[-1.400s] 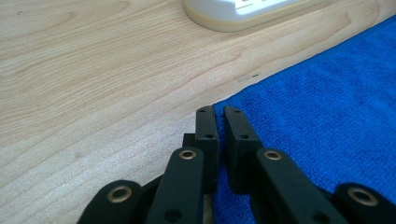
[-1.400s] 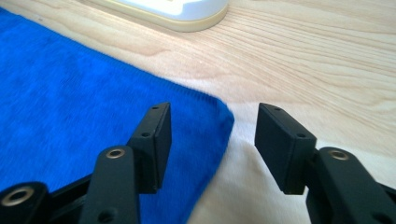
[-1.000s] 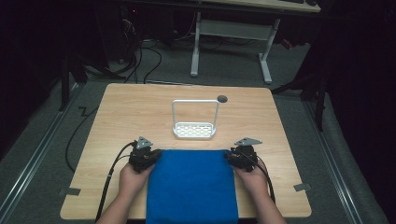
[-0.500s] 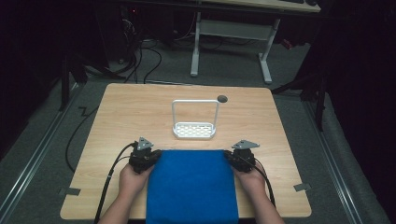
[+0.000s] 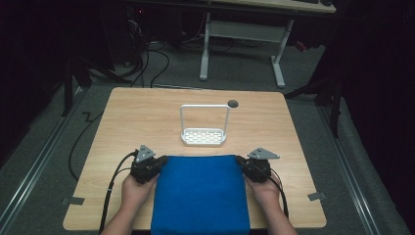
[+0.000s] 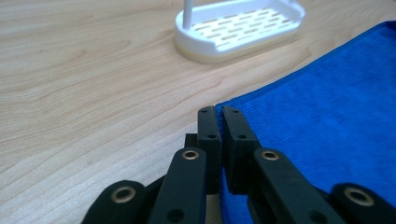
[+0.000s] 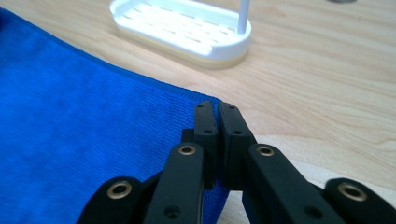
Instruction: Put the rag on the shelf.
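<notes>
A blue cloth point(image 5: 200, 193) lies spread flat on the wooden table point(image 5: 147, 117), reaching past the near edge. My left gripper point(image 5: 159, 161) is shut on the cloth's far left corner point(image 6: 224, 106); its black jaws pinch the blue edge in the left gripper view point(image 6: 218, 112). At the far right corner point(image 7: 205, 100) my right gripper point(image 5: 241, 161) is shut on the cloth in the same way, jaws pressed together in the right gripper view point(image 7: 216, 106). A person's hands hold both grippers from the near side.
A white slotted rack point(image 5: 203, 136) with a tall wire handle stands just beyond the cloth, seen close in both gripper views point(image 6: 238, 32) point(image 7: 184, 30). A small dark round hole point(image 5: 233, 103) sits near the far edge. Cables trail off the table's left point(image 5: 110, 188) and right.
Both grippers and the cloth's far edge have shifted slightly toward the rack; the cloth stays held at both corners.
</notes>
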